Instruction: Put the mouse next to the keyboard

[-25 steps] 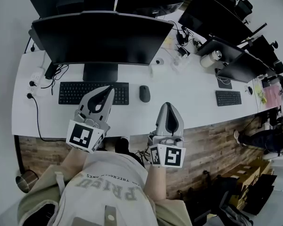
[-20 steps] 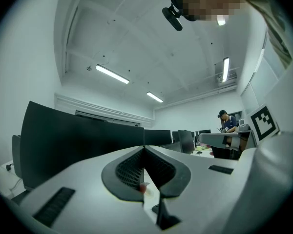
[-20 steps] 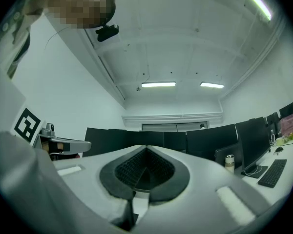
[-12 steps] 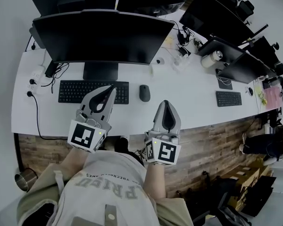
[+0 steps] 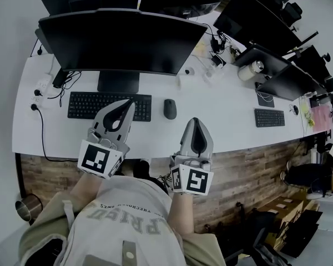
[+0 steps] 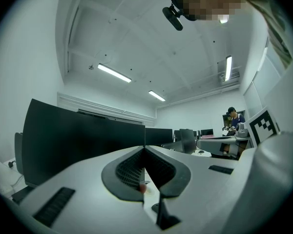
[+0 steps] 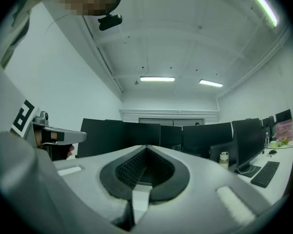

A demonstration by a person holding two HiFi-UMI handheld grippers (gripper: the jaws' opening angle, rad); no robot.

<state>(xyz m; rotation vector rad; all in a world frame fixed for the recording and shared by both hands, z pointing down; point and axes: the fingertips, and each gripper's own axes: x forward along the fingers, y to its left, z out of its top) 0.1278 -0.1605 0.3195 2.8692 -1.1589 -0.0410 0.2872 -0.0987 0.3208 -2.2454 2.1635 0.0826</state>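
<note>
We start at the keyboard [image 5: 110, 106], which lies on the white worktop [image 5: 222, 115] in front of the big monitor [image 5: 119, 40]. Our left tool [image 5: 131, 102] points level and, seen from the head view, covers the keyboard's right part. Its jaws are pressed together with nothing between them, and we cannot tell how high above the keys it hangs.

Just right of the keyboard, with a narrow strip of bare worktop between, lies the mouse [image 5: 170, 109], dark and rounded. Further right of the keyboard and nearer to us, by the worktop's front edge, our right tool [image 5: 195, 122] is likewise closed tight and empty. Well to the right of the keyboard lies a second keyboard [image 5: 268, 117].

As we judge it, the mouse already sits beside the keyboard, so the main danger is spoiling that. If the left tool dips, its closed tip could press keys or shove the keyboard askew and widen the gap. If the right tool goes forward with its jaws together, it would push the mouse instead of taking it, sliding it away from the keyboard or against its end. The mouse's smooth, curved back could also squirt out of a grip set too high. Lastly, we could mistake the second keyboard for the target and carry the mouse far from where it belongs.
</note>
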